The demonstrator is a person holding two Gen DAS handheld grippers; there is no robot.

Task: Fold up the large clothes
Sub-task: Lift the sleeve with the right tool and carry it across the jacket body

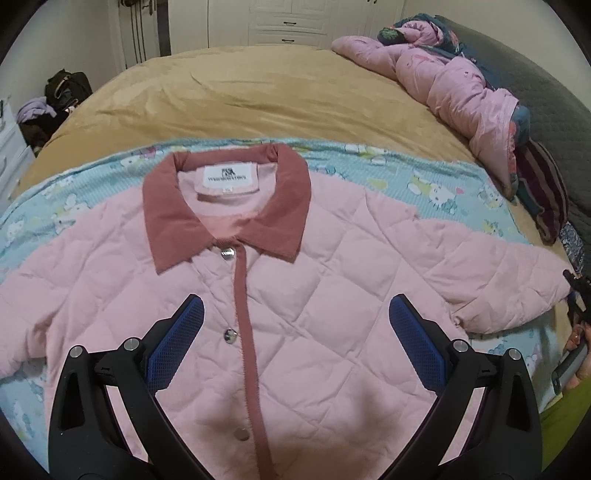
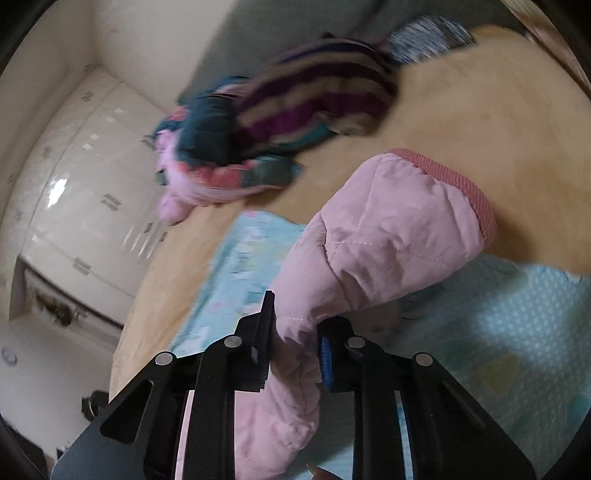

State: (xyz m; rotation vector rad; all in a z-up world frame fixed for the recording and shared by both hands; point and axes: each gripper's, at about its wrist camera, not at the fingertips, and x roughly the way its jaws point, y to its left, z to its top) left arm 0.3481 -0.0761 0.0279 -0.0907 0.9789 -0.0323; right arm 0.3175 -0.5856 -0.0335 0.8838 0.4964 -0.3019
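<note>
A pink quilted jacket point(image 1: 325, 295) with a dusty-rose collar point(image 1: 221, 206) lies front up and buttoned on a light blue cartoon-print sheet point(image 1: 443, 184). My left gripper point(image 1: 295, 339) hangs open over the jacket's chest, with nothing between its blue pads point(image 1: 177, 343). My right gripper point(image 2: 295, 354) is shut on the jacket's right sleeve point(image 2: 380, 236), lifted off the sheet point(image 2: 517, 332), with the rose ribbed cuff point(image 2: 454, 184) pointing away. The right gripper also shows at the right edge of the left wrist view point(image 1: 576, 295).
The sheet lies on a tan bedspread point(image 1: 258, 96). A crumpled pink quilt point(image 1: 461, 92) and a striped blanket point(image 2: 317, 96) are heaped along the bed's far right side by a grey headboard point(image 1: 546, 103). White cabinets point(image 1: 288, 22) stand behind the bed, bags point(image 1: 66, 88) at left.
</note>
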